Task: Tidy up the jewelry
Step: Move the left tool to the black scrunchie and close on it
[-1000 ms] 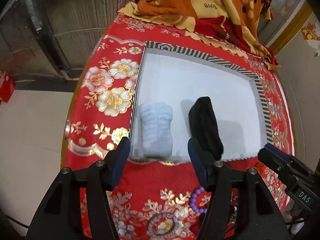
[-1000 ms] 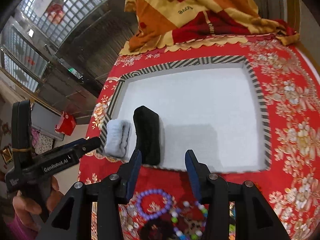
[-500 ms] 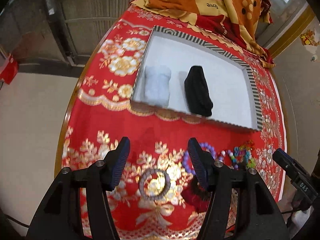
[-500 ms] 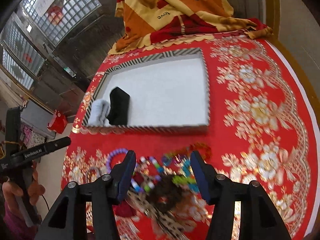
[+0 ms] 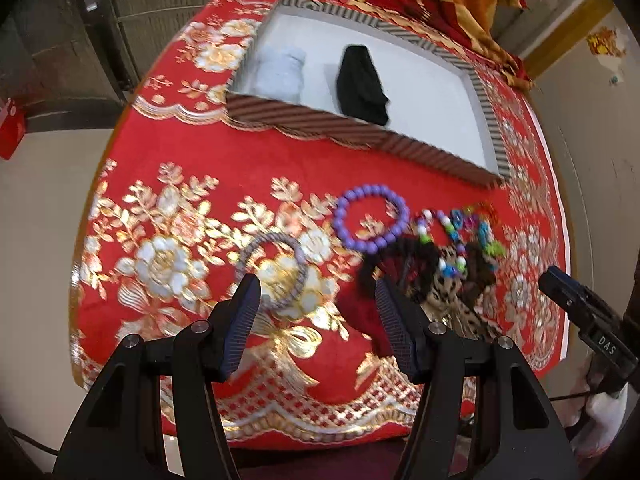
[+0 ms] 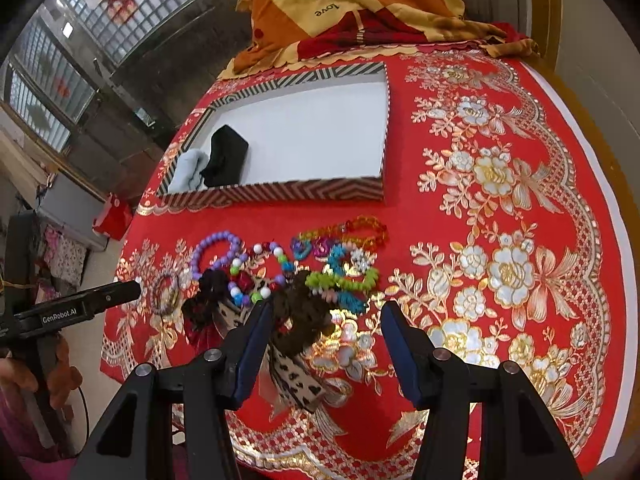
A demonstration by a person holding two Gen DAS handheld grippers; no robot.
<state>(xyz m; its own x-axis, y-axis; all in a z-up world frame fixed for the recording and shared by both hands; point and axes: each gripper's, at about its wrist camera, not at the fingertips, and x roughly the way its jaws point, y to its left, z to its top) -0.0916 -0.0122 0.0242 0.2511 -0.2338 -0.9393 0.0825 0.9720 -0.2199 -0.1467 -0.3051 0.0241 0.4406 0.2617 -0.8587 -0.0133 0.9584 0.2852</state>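
Observation:
A shallow striped tray (image 5: 360, 136) (image 6: 280, 194) with a white floor lies on the red tablecloth and holds a pale blue scrunchie (image 5: 282, 74) (image 6: 188, 170) and a black one (image 5: 362, 86) (image 6: 226, 156). In front of it lies a heap of jewelry: a purple bead bracelet (image 5: 372, 216) (image 6: 216, 250), a grey ring bracelet (image 5: 276, 270) (image 6: 166, 292), coloured bead strings (image 6: 340, 264) and dark and leopard scrunchies (image 5: 444, 280) (image 6: 296, 320). My left gripper (image 5: 316, 312) is open above the grey bracelet. My right gripper (image 6: 326, 332) is open above the dark scrunchie.
A folded orange and red blanket (image 6: 360, 4) lies behind the tray. The round table's edge (image 5: 280, 432) runs close below both grippers. Gold flower cloth (image 6: 500, 200) spreads to the right of the tray. A red bag (image 5: 10, 128) sits on the floor at left.
Both grippers have pulled back from the tray toward the table's near edge. The jewelry heap has come into full view under them. Both stay open and empty.

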